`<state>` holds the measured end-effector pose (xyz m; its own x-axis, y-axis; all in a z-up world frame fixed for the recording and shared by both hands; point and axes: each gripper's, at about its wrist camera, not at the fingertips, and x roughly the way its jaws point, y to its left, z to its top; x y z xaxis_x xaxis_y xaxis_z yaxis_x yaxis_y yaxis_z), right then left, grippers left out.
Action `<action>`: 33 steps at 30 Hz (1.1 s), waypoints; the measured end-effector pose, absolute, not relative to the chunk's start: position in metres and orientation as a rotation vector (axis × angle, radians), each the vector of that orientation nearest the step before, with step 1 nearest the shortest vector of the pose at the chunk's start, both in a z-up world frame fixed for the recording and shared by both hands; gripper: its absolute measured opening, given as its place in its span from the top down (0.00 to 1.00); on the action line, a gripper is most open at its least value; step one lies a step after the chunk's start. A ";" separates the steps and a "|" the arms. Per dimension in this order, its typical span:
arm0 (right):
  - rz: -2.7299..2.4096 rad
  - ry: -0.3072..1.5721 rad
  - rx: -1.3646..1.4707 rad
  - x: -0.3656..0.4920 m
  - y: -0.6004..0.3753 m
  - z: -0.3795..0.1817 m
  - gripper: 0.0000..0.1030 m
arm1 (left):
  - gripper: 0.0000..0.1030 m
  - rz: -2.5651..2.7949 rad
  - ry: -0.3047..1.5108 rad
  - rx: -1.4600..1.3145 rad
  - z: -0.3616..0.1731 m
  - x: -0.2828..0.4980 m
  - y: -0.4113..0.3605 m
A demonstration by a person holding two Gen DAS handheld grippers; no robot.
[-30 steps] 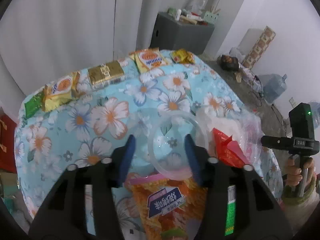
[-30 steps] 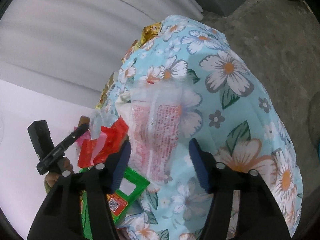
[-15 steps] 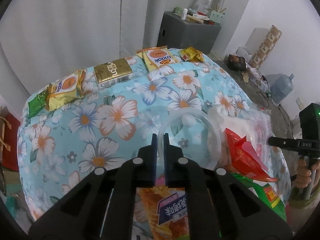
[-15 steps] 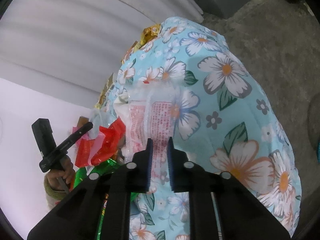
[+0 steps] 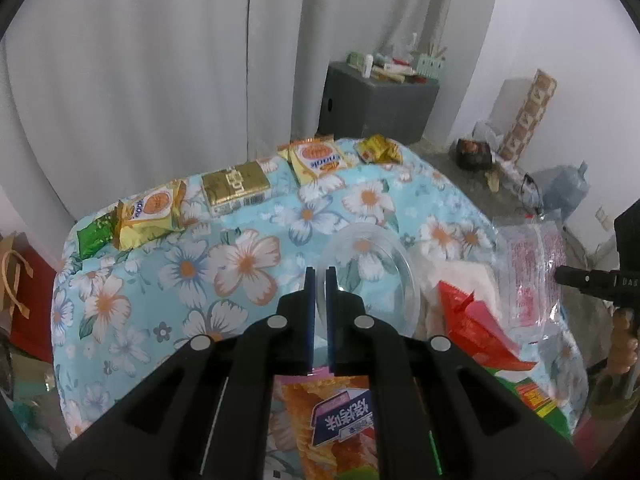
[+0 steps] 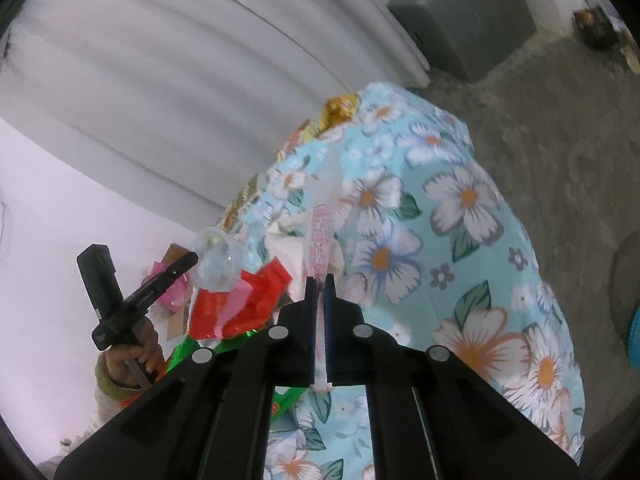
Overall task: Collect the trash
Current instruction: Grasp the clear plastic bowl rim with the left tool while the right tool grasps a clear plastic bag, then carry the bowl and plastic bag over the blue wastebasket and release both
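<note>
— Two grips made at once? Clamped on what?

— Left gripper (image 5: 319,280) pinched shut on the near rim of a clear cup (image 5: 370,276), seen over the flowered cloth (image 5: 168,280). Right gripper (image 6: 319,286) squeezed together on the lower end of a clear wrapper (image 6: 322,236) with red print, hanging edge-on between the pads.

— Anything else lying about?

— Red wrapper (image 5: 472,324) just beside the cup, on a white heap. Orange snack bag (image 5: 332,420) below the left claw. Green wrapper (image 6: 224,350) under the red one. Along the far edge of the cloth, a row of sealed-looking packets (image 5: 236,186), well apart from the litter.

— Which step, by the look of it?

— Pick-up, most likely: both pieces gripped, apparently raised off the cloth, though not plain for the cup.

— Called for next?

— Probably carrying both to a bin or bag. None visible in either view, so destination unknown. Light, floppy wrapper likely to swing or slip; thin cup rim likely to flex. Firm hold needed throughout, then returning for the red, orange and green pieces.
</note>
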<state>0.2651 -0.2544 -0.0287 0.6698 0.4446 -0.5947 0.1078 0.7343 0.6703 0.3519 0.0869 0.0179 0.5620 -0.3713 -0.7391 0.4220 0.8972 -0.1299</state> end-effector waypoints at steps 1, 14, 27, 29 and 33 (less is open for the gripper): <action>0.210 0.826 0.735 0.265 -0.254 -0.027 0.97 | 0.97 -0.468 0.847 0.058 0.020 0.351 0.088; 0.218 0.758 0.670 0.253 -0.245 0.012 0.97 | 0.97 -0.453 0.752 -0.043 0.056 0.333 0.113; 0.217 0.706 0.628 0.225 -0.239 0.051 0.97 | 0.97 -0.477 0.653 -0.081 0.108 0.286 0.127; 0.221 0.694 0.632 0.217 -0.240 0.057 0.97 | 0.97 -0.482 0.650 -0.088 0.115 0.278 0.125; 0.221 0.668 0.633 0.197 -0.244 0.071 0.97 | 0.97 -0.501 0.633 -0.108 0.127 0.259 0.123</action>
<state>0.1971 -0.2440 0.0713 0.7706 0.3854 -0.5076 0.0067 0.7915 0.6111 0.2589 0.1229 0.1275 0.6919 -0.4797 -0.5395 0.4153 0.8758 -0.2461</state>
